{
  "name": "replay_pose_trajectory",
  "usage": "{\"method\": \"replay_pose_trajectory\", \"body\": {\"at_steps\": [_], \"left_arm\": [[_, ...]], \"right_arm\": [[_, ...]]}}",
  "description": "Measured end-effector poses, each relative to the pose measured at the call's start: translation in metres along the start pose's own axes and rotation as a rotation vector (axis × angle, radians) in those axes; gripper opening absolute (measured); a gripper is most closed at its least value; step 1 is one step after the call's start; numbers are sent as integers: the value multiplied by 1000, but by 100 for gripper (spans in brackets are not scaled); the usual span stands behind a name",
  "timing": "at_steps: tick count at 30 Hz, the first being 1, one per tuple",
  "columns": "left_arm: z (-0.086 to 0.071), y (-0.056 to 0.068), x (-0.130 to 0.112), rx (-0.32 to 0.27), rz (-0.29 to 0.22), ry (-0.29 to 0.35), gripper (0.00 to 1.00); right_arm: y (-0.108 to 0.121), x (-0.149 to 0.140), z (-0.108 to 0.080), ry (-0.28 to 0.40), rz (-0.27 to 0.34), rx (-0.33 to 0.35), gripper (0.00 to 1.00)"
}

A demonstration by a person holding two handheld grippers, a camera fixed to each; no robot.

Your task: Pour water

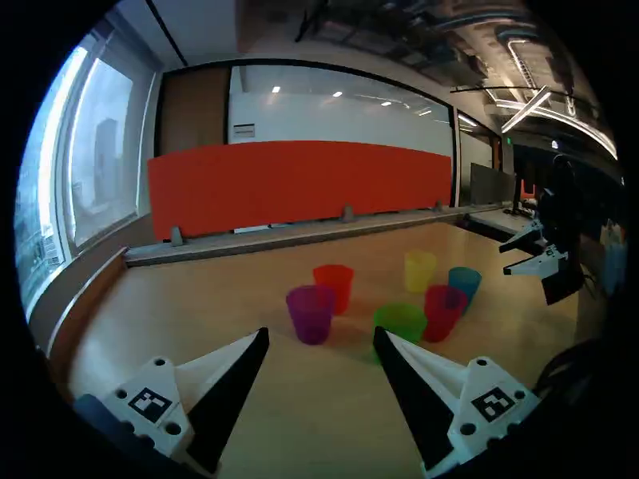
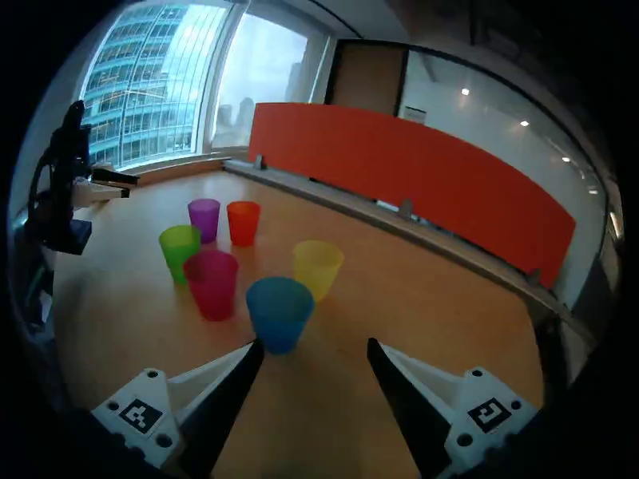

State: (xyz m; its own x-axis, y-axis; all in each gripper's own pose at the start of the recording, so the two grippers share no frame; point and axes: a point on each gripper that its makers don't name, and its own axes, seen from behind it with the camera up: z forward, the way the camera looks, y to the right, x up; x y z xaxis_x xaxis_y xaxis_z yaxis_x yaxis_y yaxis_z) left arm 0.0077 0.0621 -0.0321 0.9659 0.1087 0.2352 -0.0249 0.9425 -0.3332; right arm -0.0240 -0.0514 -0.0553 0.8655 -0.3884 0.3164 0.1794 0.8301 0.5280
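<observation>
The left hand-held gripper (image 1: 319, 331) was held released, its two fingers spread wide with nothing between them, and was aimed low over the surface (image 1: 200, 335) toward a cluster of six plastic cups. The right hand-held gripper (image 2: 314, 343) was likewise spread and empty, and was pointed at the same cluster from the opposite side. No cup had been taken up; all six were stood upright, close together, near the middle of the surface.

The cups were judged to be light, thin-walled and somewhat yielding, with smooth tapered sides that could slip out of a hard squeeze. A hold across the middle of the wall, below the rim, was judged best, with pressure kept moderate so that the wall would not be buckled. Whether any cup was filled could not be told, so the weight was left uncertain; a filled cup would have to be lifted level.

In the left gripper view the purple cup (image 1: 310, 313) and the green cup (image 1: 399, 321) were presented nearest, with the orange cup (image 1: 333, 286) just behind the purple one, and the magenta cup (image 1: 443, 311), blue cup (image 1: 464, 283) and yellow cup (image 1: 419, 270) beyond the green. In the right gripper view the order was reversed: the blue cup was set just ahead of the fingers and its open mouth was looked into from above, while the left hand-held gripper was made out at the far left below tall windows (image 2: 160, 88).
</observation>
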Motion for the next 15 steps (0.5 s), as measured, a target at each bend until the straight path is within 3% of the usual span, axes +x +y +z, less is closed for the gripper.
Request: {"method": "replay_pose_trajectory", "body": {"at_steps": [6,15], "left_arm": [[-14,-13,14,74,3,59,97],[-28,-24,28,165,11,126,97]], "right_arm": [[10,14,-10,68,29,-96,100],[33,46,-26,228,128,-269,100]]}}
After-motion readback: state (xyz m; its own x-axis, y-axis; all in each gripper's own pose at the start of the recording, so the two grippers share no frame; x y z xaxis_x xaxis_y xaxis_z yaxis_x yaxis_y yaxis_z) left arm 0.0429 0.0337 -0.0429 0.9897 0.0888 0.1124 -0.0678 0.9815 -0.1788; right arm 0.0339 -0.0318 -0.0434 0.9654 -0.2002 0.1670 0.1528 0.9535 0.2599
